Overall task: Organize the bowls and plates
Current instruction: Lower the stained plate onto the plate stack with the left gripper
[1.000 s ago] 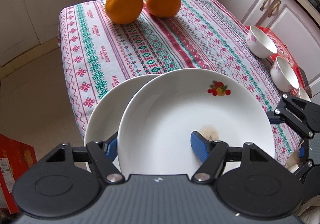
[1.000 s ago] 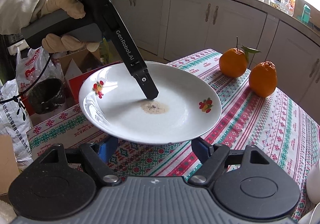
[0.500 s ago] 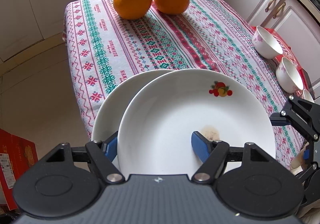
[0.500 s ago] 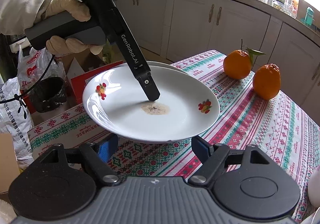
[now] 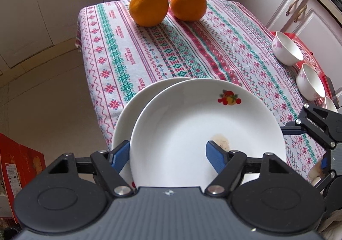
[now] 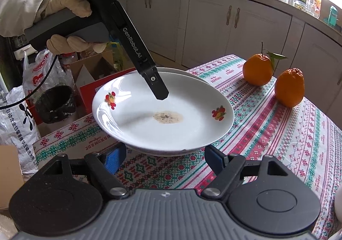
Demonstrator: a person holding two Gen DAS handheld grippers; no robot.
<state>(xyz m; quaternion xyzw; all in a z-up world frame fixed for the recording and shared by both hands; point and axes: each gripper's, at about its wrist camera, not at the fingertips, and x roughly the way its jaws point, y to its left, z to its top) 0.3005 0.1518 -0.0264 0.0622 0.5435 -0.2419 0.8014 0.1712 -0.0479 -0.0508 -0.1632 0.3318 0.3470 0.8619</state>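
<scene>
Left tongs opening, straddling the near rim of the top plate, stacked on a second plate at the table's near-left edge. Right tongs spread, empty, just beside the stack.

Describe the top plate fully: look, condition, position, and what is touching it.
The top plate is a glossy white shallow dish, seemingly ceramic, with fruit motifs on its rim and a brownish speckled stain at its centre. It sits slightly offset on a second white plate near the corner of the patterned tablecloth. The left claw straddles its near rim, jaws opening; one finger hangs over the well.
</scene>
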